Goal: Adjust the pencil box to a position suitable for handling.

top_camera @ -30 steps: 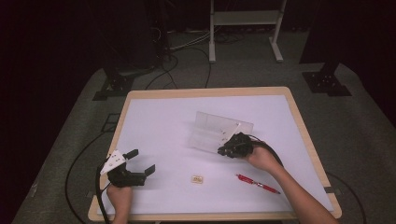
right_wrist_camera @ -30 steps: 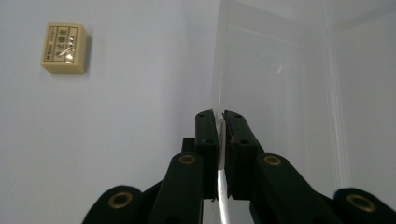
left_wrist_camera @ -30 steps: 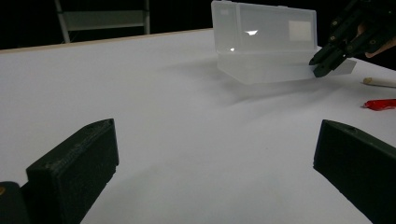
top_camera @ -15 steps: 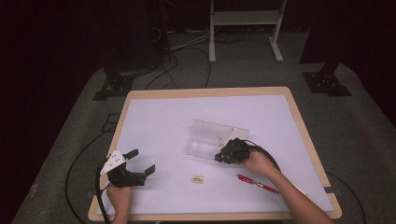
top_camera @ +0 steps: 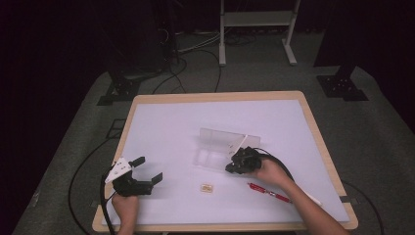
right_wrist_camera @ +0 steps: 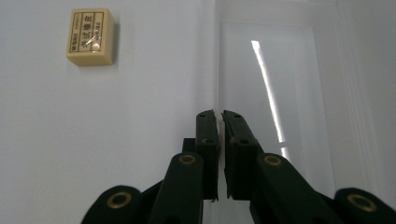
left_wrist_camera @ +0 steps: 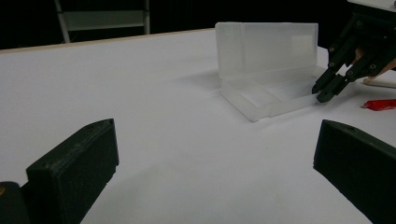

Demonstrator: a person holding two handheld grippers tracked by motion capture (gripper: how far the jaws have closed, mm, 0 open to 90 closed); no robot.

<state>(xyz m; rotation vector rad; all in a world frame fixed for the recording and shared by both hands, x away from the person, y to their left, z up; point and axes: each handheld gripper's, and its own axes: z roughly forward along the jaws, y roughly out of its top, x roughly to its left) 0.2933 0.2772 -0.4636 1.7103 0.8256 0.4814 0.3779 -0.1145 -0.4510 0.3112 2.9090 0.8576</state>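
A clear plastic case (top_camera: 211, 157) lies open in the middle of the white table, its lid (top_camera: 221, 135) standing upright at the back. My right gripper (top_camera: 231, 169) is at the case's near right corner, shut on the thin front wall; in the right gripper view that wall (right_wrist_camera: 218, 70) runs between the closed jaws of the right gripper (right_wrist_camera: 220, 116). The left gripper view shows the case (left_wrist_camera: 266, 93) and the right gripper (left_wrist_camera: 327, 93) from the side. My left gripper (top_camera: 149, 168) rests at the table's near left, open and holding nothing (left_wrist_camera: 215, 172).
A small cream eraser (top_camera: 207, 187) (right_wrist_camera: 89, 36) lies in front of the case. A red pen (top_camera: 266, 191) (left_wrist_camera: 380, 104) lies by the right hand, a white pen (top_camera: 309, 198) beside the forearm. A pale stick (top_camera: 240, 144) sits behind the right gripper. Wooden table rim (top_camera: 220, 95) all round.
The right gripper has drawn the open case a little toward the near left of the table. The left gripper has stayed where it was.
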